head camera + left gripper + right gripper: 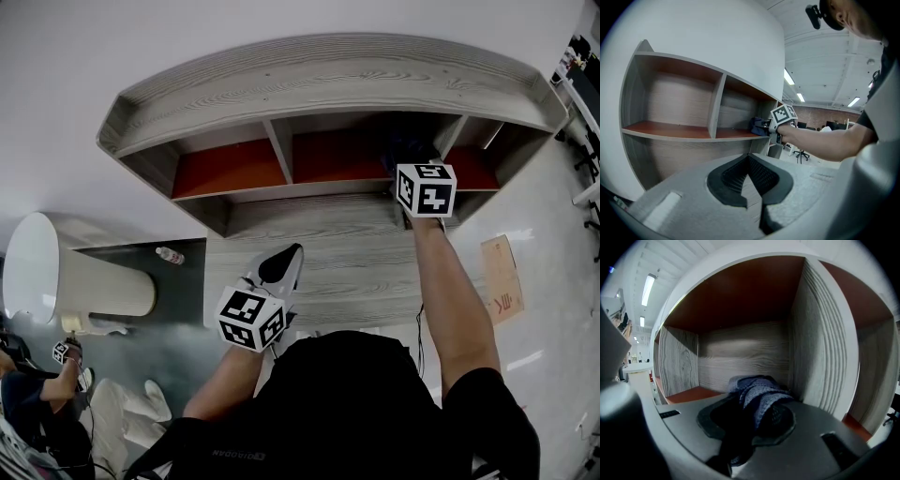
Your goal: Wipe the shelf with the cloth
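Observation:
A grey wood shelf unit [319, 80] has red-brown shelf boards [230, 167]. My right gripper [413, 161] reaches into the right end of the middle compartment, shut on a dark blue cloth [405, 147]. In the right gripper view the cloth [757, 394] bunches between the jaws of the right gripper [754, 414], close to the upright divider [820, 348]. My left gripper [285, 263] hangs lower, in front of the unit's lower panel, shut and holding nothing. The left gripper [749, 164] looks up at the shelf, where the cloth [758, 125] rests on the board.
A white cylindrical bin [84, 277] lies at the left, with a small bottle [170, 254] on the dark floor beside it. A cardboard piece [502, 277] lies at the right. Another person [37, 394] sits at the lower left. Office chairs [801, 152] stand beyond the shelf.

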Tool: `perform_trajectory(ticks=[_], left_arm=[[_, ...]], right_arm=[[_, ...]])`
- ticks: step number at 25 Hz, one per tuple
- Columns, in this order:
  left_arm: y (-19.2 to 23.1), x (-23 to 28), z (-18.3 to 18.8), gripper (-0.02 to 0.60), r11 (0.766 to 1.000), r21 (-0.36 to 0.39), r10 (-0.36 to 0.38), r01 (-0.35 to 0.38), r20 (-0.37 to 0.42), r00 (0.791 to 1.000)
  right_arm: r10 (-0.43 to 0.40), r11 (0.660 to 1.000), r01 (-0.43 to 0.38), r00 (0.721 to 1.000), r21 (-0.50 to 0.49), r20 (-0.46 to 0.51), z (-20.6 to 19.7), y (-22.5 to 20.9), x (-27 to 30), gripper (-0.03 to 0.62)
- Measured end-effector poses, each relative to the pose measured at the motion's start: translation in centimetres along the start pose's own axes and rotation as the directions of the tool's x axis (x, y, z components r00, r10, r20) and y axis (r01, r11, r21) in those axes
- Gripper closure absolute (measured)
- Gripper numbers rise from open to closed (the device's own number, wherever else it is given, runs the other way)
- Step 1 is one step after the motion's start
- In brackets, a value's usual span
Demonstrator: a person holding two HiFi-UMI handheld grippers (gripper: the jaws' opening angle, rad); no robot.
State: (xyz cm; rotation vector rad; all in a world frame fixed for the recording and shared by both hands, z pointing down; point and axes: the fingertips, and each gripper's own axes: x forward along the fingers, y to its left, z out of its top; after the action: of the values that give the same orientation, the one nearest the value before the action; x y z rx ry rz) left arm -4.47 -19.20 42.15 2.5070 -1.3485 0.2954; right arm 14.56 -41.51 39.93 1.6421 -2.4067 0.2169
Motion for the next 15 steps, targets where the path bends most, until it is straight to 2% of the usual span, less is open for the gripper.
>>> perform_trajectory(ticks=[15], left_arm=[[0.7, -1.2, 0.2, 0.574, 1.0, 0.003, 0.019, -0.019, 0.006, 1.0]], right_arm=[[-0.026, 0.999, 0.025, 1.0, 0.032, 0.015, 1.2, -0.4, -0.2, 0.497]])
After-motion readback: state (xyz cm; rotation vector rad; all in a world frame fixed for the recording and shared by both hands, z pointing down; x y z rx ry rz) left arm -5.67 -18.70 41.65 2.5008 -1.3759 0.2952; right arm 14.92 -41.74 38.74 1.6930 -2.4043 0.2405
